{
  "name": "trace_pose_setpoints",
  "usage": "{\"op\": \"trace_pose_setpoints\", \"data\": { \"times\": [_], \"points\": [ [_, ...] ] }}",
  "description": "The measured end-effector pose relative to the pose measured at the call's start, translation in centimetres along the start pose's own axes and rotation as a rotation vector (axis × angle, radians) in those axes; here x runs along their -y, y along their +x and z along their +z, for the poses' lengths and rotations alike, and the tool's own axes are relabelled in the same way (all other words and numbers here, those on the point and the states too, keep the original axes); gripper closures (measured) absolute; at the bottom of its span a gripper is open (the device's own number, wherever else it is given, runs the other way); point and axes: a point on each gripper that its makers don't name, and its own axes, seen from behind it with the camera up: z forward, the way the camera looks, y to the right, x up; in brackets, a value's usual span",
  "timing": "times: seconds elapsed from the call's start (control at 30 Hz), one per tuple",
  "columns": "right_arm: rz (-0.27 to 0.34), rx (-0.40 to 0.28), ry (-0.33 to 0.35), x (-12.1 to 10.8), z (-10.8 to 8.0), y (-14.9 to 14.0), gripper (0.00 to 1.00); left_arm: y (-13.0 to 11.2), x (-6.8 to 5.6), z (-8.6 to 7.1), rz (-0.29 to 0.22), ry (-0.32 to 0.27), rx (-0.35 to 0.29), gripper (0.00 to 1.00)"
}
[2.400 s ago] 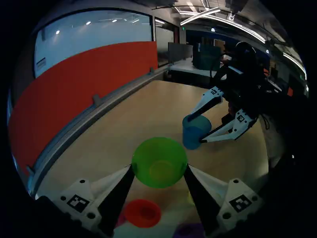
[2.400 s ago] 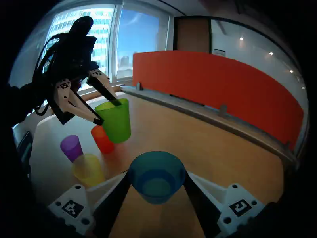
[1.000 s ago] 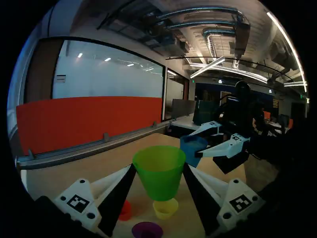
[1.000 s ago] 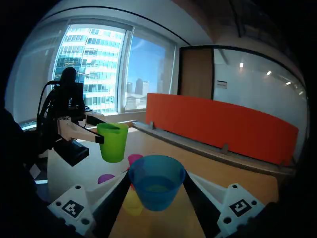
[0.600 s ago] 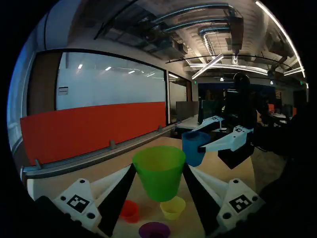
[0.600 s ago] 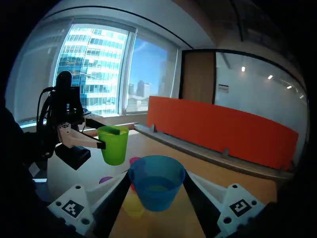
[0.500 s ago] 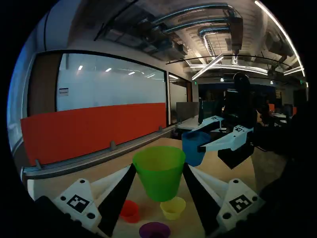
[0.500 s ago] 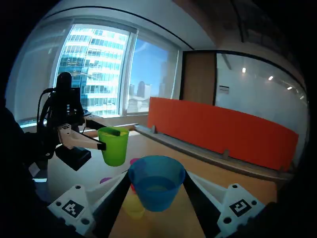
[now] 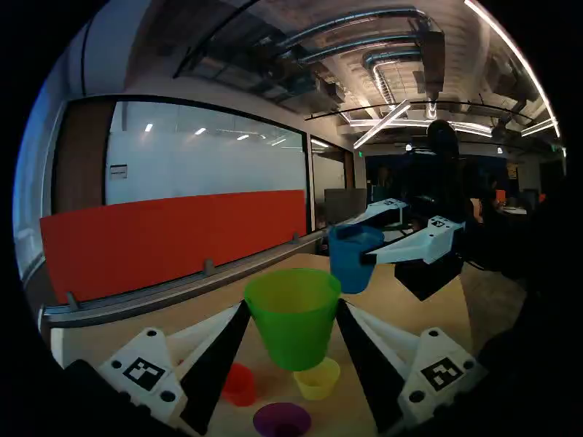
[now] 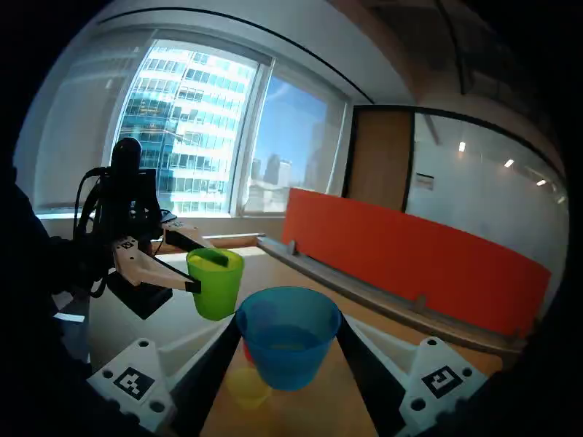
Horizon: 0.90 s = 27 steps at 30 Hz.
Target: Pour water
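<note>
My left gripper (image 9: 293, 328) is shut on a green cup (image 9: 294, 315), held upright above the wooden table (image 9: 408, 309). In the right gripper view that green cup (image 10: 214, 282) hangs at the left with the left gripper (image 10: 200, 272) clamped on it. My right gripper (image 10: 288, 349) is shut on a blue cup (image 10: 288, 335) with water in the bottom, held level. In the left gripper view the blue cup (image 9: 351, 256) sits a little higher than the green one, up and to its right, pinched by the right gripper (image 9: 355, 246).
Below on the table stand a red cup (image 9: 239, 383), a yellow cup (image 9: 316, 377) and a purple cup (image 9: 281, 420). The yellow cup (image 10: 248, 384) shows under the blue one. An orange partition (image 9: 175, 233) and a rail line the table's far edge. Windows (image 10: 182, 131) lie behind.
Both cups have been lifted off the table and brought level. In the last half second the blue cup rose slightly against the green one.
</note>
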Motion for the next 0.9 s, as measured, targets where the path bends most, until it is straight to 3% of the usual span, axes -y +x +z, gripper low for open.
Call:
{"op": "trace_pose_setpoints", "data": {
  "times": [0.9],
  "points": [
    [-0.323, -0.035, -0.047, -1.3, 1.8, 5.5, 0.08, -1.2, -1.6, -0.2, 0.015, -0.022, -0.006, 0.15]
  ]
}}
